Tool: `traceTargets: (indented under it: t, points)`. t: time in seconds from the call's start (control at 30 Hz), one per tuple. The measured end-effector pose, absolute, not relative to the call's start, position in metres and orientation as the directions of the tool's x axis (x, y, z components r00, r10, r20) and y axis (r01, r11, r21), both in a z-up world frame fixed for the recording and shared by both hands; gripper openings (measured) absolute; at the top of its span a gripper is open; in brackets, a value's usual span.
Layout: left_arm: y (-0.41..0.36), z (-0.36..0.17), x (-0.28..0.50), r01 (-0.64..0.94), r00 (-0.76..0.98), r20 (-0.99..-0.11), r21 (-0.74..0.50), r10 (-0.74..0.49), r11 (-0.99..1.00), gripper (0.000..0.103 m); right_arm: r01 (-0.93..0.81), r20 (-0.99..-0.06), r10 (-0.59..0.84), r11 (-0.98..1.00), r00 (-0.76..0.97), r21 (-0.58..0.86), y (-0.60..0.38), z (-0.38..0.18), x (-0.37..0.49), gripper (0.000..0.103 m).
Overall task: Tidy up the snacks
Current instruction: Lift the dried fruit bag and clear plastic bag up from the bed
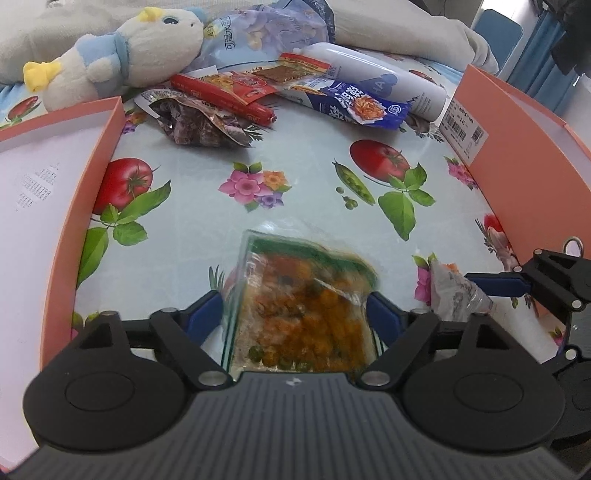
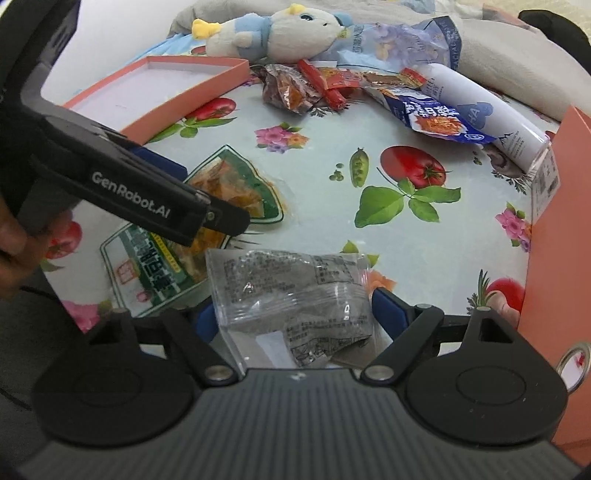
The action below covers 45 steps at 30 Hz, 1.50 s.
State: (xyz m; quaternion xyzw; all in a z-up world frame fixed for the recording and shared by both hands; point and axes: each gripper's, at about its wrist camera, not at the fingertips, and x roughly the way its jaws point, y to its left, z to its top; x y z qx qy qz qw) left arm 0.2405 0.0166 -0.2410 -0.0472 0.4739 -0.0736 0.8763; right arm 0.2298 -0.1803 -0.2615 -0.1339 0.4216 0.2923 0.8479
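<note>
My left gripper (image 1: 295,314) is shut on a green-edged snack packet (image 1: 299,299) with orange contents, held above the flowered tablecloth. It also shows in the right wrist view (image 2: 236,192), under the left gripper's arm (image 2: 147,195). My right gripper (image 2: 291,314) is shut on a clear, grey-printed packet (image 2: 291,291); it also shows in the left wrist view (image 1: 458,291) at the right. A pile of snacks lies at the far side: a red sausage stick (image 1: 225,98), a brown packet (image 1: 195,122), a blue packet (image 1: 362,105).
An open pink box (image 1: 92,173) stands at the left and a pink box wall (image 1: 517,155) at the right. A white bottle (image 1: 380,79), a plush toy (image 1: 122,55) and a pale blue bag (image 1: 266,33) lie at the back.
</note>
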Motion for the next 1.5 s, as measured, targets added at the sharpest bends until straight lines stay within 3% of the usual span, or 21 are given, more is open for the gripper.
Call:
traceTargets:
  t: [0.17,0.27,0.57,1.07,1.5]
  points:
    - [0.013,-0.239,0.237,0.104,0.548,-0.818,-0.138,-0.172,0.985,0.076,-0.601,-0.790,0.373,0.799,0.486,0.008,-0.180,-0.259,0.224,0.079]
    - [0.008,-0.236,0.234,0.129,0.549,-0.815,-0.134,-0.183,0.983,0.063,-0.590,-0.787,0.369,0.808,0.495,0.008,-0.182,-0.259,0.221,0.077]
    - [0.003,-0.231,0.227,0.107,0.562,-0.809,-0.140,-0.176,0.984,0.050,-0.490,-0.779,0.342,0.870,0.526,0.051,-0.202,-0.252,0.222,0.075]
    - [0.006,-0.210,0.223,0.066,0.582,-0.794,-0.172,-0.178,0.983,0.046,-0.443,-0.748,0.321,0.896,0.581,0.040,-0.210,-0.221,0.225,0.075]
    - [0.024,-0.139,0.226,-0.022,0.701,-0.694,-0.256,-0.167,0.966,0.046,-0.377,-0.646,0.309,0.926,0.698,0.035,-0.214,-0.153,0.238,0.075]
